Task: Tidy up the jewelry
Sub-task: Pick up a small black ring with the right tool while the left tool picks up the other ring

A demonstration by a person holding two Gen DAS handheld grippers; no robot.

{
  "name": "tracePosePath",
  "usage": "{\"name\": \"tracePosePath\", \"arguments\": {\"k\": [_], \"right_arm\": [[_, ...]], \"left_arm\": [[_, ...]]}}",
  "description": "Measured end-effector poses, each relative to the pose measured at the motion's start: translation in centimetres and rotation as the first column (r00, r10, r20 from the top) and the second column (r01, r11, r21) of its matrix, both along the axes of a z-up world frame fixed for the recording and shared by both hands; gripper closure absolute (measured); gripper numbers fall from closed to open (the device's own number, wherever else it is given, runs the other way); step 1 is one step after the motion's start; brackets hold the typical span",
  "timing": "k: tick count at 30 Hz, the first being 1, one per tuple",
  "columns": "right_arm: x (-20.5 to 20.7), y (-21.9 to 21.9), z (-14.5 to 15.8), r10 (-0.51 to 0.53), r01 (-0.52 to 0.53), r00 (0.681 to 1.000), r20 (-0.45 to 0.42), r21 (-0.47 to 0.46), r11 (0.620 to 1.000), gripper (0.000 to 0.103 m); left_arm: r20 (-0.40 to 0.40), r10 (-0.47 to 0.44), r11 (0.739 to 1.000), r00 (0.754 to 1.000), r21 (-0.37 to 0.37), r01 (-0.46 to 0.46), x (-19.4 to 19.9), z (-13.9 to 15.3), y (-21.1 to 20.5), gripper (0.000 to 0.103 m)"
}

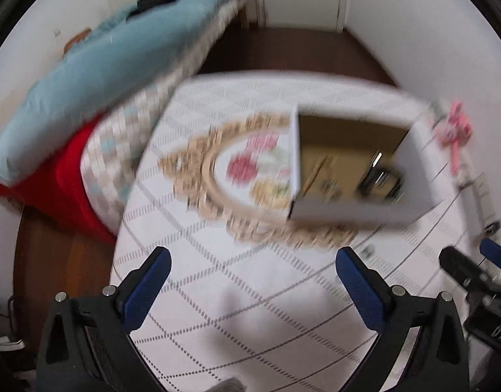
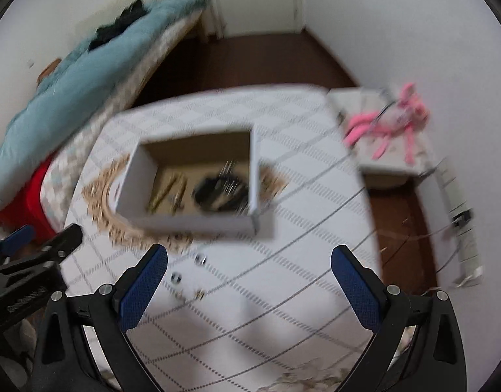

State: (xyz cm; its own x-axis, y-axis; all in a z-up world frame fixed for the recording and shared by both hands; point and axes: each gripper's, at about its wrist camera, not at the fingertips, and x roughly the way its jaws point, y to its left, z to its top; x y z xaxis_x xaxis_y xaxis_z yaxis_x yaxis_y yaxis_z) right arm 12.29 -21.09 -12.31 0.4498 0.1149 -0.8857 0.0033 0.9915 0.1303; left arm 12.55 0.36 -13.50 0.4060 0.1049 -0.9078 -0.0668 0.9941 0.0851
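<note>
Left wrist view. The left gripper (image 1: 252, 281) hangs over the checked tablecloth (image 1: 217, 310), its blue-padded fingers (image 1: 146, 290) spread wide with nothing between them. Ahead and to its right stands the open cardboard box (image 1: 354, 170), resting partly on a round floral mat (image 1: 237, 176); blurred dark and metallic pieces lie on the box floor. One small bright item (image 1: 367, 251) lies on the cloth just off the tip of the right-hand finger, too smeared to identify.

Right wrist view. The right gripper (image 2: 248, 281) is likewise wide open and empty. The box (image 2: 198, 176) stands straight ahead, its long side running across the view. Between the box and the gripper, left of centre and close to the left-hand finger (image 2: 142, 290), lie several small loose pieces of jewelry (image 2: 188, 277) on the cloth, scattered in a rough line toward the box. The left gripper (image 2: 31, 254) shows at the left edge.

Judgement: the loose pieces lie nearer the right gripper, which would reach slightly left and down; both views are motion-blurred.
</note>
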Motion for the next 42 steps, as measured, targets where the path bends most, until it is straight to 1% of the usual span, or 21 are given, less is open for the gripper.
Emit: {"name": "tracePosePath", "arguments": {"k": [3, 7, 9, 10, 12, 13, 14, 15, 17, 18, 19, 20, 24, 29, 31, 32, 34, 39, 40, 41, 42], "right_arm": [[0.6, 1.0, -4.1, 0.046, -0.041, 0.996, -0.074, 0.075, 0.996, 0.025], [1.4, 3.0, -8.0, 0.093, -0.077, 0.988, -0.123, 0.126, 0.989, 0.034], [1.9, 4.0, -9.4, 0.110, -0.092, 0.984, -0.137, 0.131, 0.987, 0.039], [2.3, 4.6, -10.0, 0.118, -0.100, 0.983, -0.139, 0.134, 0.986, 0.044], [2.7, 5.5, -10.9, 0.129, -0.114, 0.981, -0.144, 0.110, 0.987, 0.049], [2.8, 5.9, -10.7, 0.132, -0.122, 0.984, -0.119, 0.088, 0.989, 0.053], [3.0, 6.4, -10.8, 0.141, -0.132, 0.982, -0.125, 0.075, 0.988, 0.054], [3.0, 6.6, -10.7, 0.145, -0.139, 0.983, -0.115, 0.058, 0.989, 0.060], [2.9, 7.3, -10.6, 0.162, -0.163, 0.981, -0.110, 0.005, 0.987, 0.066], [2.7, 7.7, -10.6, 0.171, -0.176, 0.980, -0.104, -0.034, 0.984, 0.071], [2.6, 7.9, -10.6, 0.176, -0.182, 0.980, -0.098, -0.057, 0.982, 0.083], [2.5, 8.0, -10.7, 0.177, -0.184, 0.980, -0.091, -0.076, 0.980, 0.091], [2.3, 7.5, -10.6, 0.178, -0.184, 0.981, -0.076, -0.071, 0.980, 0.092], [1.6, 4.4, -9.2, 0.105, -0.106, 0.993, -0.046, -0.020, 0.994, 0.091], [1.2, 2.8, -8.8, 0.069, -0.070, 0.997, -0.041, -0.010, 0.998, 0.091], [0.9, 2.0, -8.7, 0.050, -0.050, 0.998, -0.043, -0.006, 0.999, 0.092], [0.2, 0.5, -8.8, 0.016, -0.016, 0.999, -0.051, 0.001, 1.000, 0.091], [-0.6, -2.1, -9.3, -0.048, 0.048, 0.997, -0.062, -0.003, 0.999, 0.091], [-0.7, -2.4, -9.4, -0.054, 0.054, 0.997, -0.063, -0.002, 0.999, 0.091], [-0.8, -2.5, -9.5, -0.059, 0.059, 0.996, -0.063, 0.001, 0.998, 0.091], [-0.8, -2.7, -9.5, -0.063, 0.063, 0.996, -0.062, 0.001, 0.998, 0.091]], "left_arm": [[-0.106, 0.009, 1.000, 0.994, 0.027, -0.006, 0.1, -4.3, 0.7, 0.000], [-0.191, 0.015, 1.000, 0.982, 0.020, -0.012, 0.1, -8.2, 1.5, 0.001], [-0.202, 0.014, 1.000, 0.979, 0.015, -0.011, 0.1, -9.1, 1.7, 0.000], [-0.191, 0.015, 1.000, 0.981, 0.006, -0.015, 0.0, -9.0, 1.9, 0.001], [-0.191, 0.015, 1.000, 0.982, 0.006, -0.014, 0.0, -9.1, 2.1, 0.001], [-0.191, 0.015, 1.000, 0.981, 0.005, -0.014, 0.0, -9.1, 2.2, 0.001], [-0.190, 0.015, 1.000, 0.982, 0.007, -0.014, 0.0, -9.0, 2.3, 0.001], [-0.188, 0.016, 1.000, 0.982, 0.009, -0.014, -0.1, -9.0, 2.4, 0.001], [-0.185, 0.017, 1.000, 0.983, 0.007, -0.016, -0.1, -9.0, 2.5, 0.001], [-0.183, 0.017, 1.000, 0.983, 0.003, -0.017, -0.1, -9.0, 2.6, 0.001], [-0.181, 0.017, 1.000, 0.983, 0.003, -0.017, -0.1, -8.9, 2.6, 0.001], [-0.178, 0.017, 1.000, 0.984, 0.002, -0.017, -0.1, -8.9, 2.5, 0.001], [-0.159, -0.004, 1.000, 0.987, -0.009, 0.002, 0.4, -8.5, 1.8, 0.001], [-0.093, -0.083, 0.995, 0.992, -0.060, 0.077, 0.4, -6.4, -1.1, 0.001], [-0.088, -0.114, 0.991, 0.990, -0.085, 0.107, 0.6, -6.3, -2.5, 0.002], [-0.088, -0.134, 0.988, 0.987, -0.095, 0.125, 0.7, -6.4, -3.3, 0.005], [-0.097, -0.162, 0.984, 0.982, -0.095, 0.153, 0.9, -6.7, -4.7, 0.019], [-0.109, -0.225, 0.973, 0.968, -0.086, 0.216, 0.6, -7.1, -7.3, 0.031], [-0.111, -0.233, 0.971, 0.966, -0.081, 0.225, 0.6, -7.2, -7.6, 0.041], [-0.117, -0.240, 0.970, 0.964, -0.071, 0.233, 0.5, -7.3, -7.9, 0.046], [-0.127, -0.247, 0.969, 0.961, -0.067, 0.240, 0.5, -7.5, -8.2, 0.056]]}}
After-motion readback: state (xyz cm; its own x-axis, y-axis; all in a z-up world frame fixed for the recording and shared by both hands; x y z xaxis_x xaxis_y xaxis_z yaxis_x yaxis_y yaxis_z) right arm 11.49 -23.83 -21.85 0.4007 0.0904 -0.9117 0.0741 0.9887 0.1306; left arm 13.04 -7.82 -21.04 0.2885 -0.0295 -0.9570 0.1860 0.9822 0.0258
